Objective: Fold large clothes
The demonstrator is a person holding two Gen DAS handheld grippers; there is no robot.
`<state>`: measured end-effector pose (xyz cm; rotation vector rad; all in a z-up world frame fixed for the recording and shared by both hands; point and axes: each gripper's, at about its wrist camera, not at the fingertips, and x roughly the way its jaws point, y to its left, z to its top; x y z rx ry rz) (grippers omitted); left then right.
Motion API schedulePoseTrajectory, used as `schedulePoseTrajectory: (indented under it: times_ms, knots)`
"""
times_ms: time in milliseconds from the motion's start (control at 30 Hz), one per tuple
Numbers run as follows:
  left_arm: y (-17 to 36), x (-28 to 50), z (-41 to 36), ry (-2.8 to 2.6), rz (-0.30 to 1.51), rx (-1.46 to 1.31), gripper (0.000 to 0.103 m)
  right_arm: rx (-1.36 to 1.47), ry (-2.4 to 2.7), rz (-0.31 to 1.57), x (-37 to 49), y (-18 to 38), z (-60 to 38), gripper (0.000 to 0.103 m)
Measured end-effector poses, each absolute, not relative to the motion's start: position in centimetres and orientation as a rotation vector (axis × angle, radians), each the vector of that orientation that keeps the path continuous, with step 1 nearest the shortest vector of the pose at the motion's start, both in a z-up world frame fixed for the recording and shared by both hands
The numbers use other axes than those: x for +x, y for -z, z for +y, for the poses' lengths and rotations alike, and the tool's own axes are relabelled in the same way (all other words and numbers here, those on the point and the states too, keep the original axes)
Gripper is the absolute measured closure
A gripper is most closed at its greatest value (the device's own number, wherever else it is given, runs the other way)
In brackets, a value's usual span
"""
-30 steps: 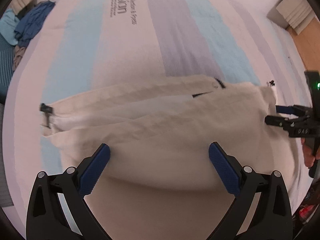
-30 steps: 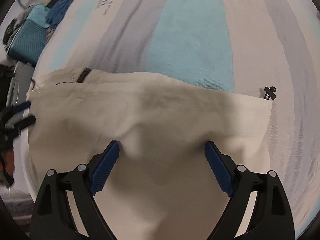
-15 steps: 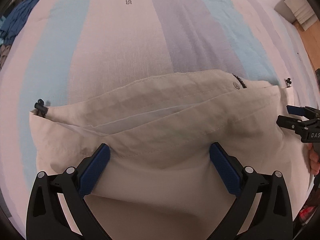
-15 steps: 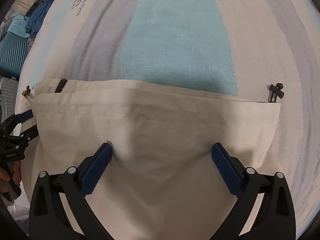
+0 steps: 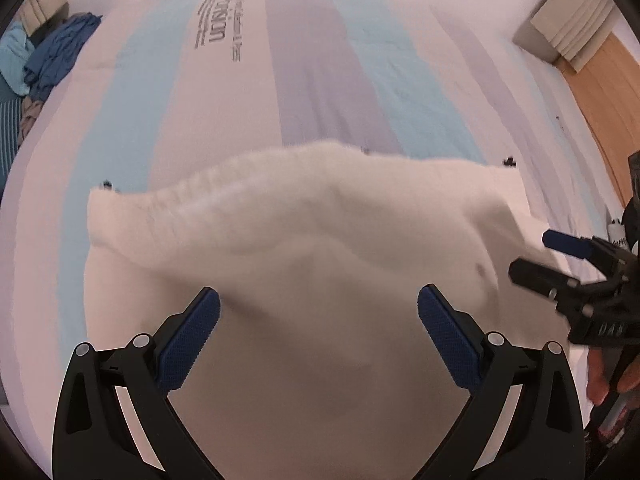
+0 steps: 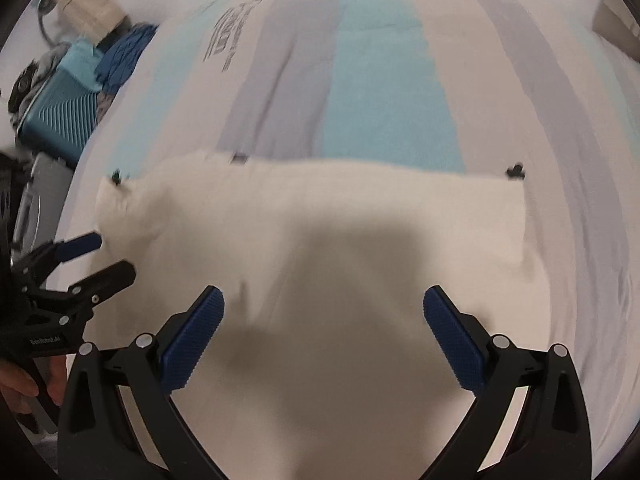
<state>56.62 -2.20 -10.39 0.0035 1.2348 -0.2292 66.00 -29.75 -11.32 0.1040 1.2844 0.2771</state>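
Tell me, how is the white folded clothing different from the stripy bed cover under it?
The white garment is plain cream; the striped bed cover has blue, grey and pale bands plus printed lettering. The garment is small and bunched, while the cover spreads wide and fairly flat. Both are soft fabric.

"GenRobot.AI" on left gripper (image 6: 56, 280) (sheet print unreadable)

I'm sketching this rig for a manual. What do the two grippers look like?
Both look alike: the left gripper and right gripper have black frames with silver rivets and two fingers faced with textured blue pads. Small white lettering marks each body; no cables or sleeves show.
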Motion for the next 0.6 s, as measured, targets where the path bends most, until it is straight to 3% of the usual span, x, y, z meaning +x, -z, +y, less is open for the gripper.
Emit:
schedulePoseTrajectory:
  times_ms: [600]
  knots:
    - [16.6,53.0,-2.2,0.207,1.172,0.142,0.005,-0.016,-0.25,1.252,63.0,18.3,-28.9,0.007]
